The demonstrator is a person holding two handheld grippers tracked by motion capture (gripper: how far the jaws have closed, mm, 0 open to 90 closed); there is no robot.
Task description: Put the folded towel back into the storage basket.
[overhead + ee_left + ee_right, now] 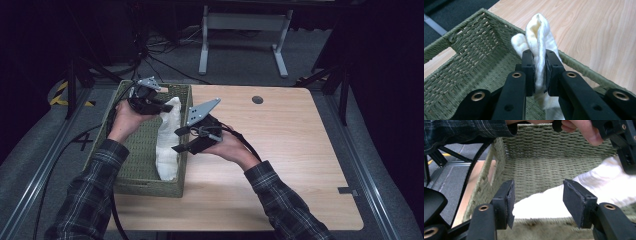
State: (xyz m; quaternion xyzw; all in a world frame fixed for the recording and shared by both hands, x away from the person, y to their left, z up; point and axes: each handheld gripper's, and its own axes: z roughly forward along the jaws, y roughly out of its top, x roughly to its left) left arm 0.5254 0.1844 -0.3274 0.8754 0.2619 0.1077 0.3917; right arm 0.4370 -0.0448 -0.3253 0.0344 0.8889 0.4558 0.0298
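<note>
A white cloth (167,135) lies along the right side of a green woven basket (150,187) at the table's left end. My left gripper (162,107) is over the basket's far end, shut on the cloth's upper end. In the left gripper view the cloth (537,32) bulges up between the pads of that gripper (539,56). My right gripper (177,141) hovers at the basket's right wall, open. In the right gripper view its jaws (537,195) stand apart with nothing pressed between them. Beyond them lie the cloth (549,203) and the basket's inside wall (549,167).
The wooden table (280,150) spreads to the right of the basket, with a round cable hole (257,99) near its far edge. A white metal frame (245,30) and cables stand on the dark floor behind. The left hand's fingers (586,132) show at the top.
</note>
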